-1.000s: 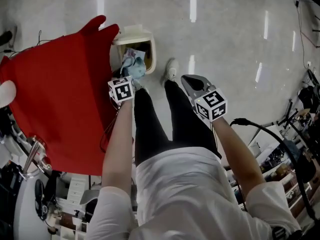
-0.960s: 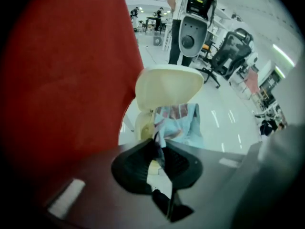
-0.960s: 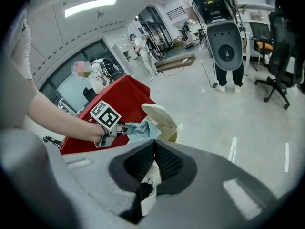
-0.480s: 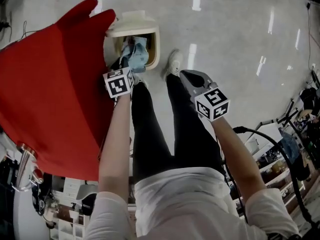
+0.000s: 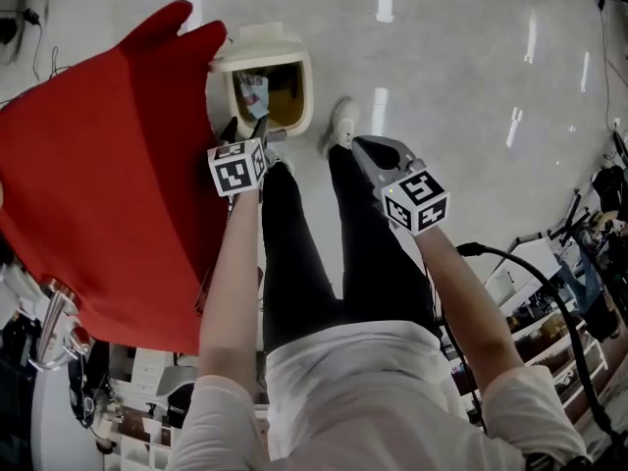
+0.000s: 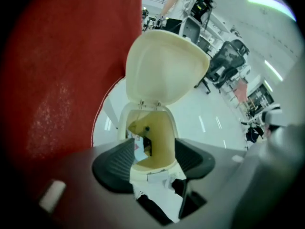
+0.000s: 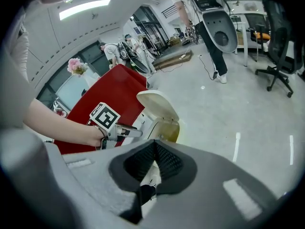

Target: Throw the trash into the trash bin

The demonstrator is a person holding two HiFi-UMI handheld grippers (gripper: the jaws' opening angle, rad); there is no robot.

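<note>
Your left gripper (image 5: 258, 133) sits right over the near rim of the bin (image 5: 307, 86), pointing steeply down. Its jaws have just been opening and stand apart with nothing between them; only the bin mouth shows through the gap. The trash (image 5: 257, 90), a pale wad, is inside the bin against its left wall, so the drop looks done. The lid (image 6: 164, 66) is tipped up and back, which leaves the mouth clear for a straight drop. The bin stands on the floor (image 5: 461, 67) tight against the edge of the red cloth (image 5: 108, 175), hence your reach alongside the cloth. Your right gripper (image 5: 365, 151) hangs off to the right over your leg, jaws closed on nothing, out of the way. Your shoe (image 5: 340, 126) is just beside the bin's right side; can't tell whether it's on a pedal.
</note>
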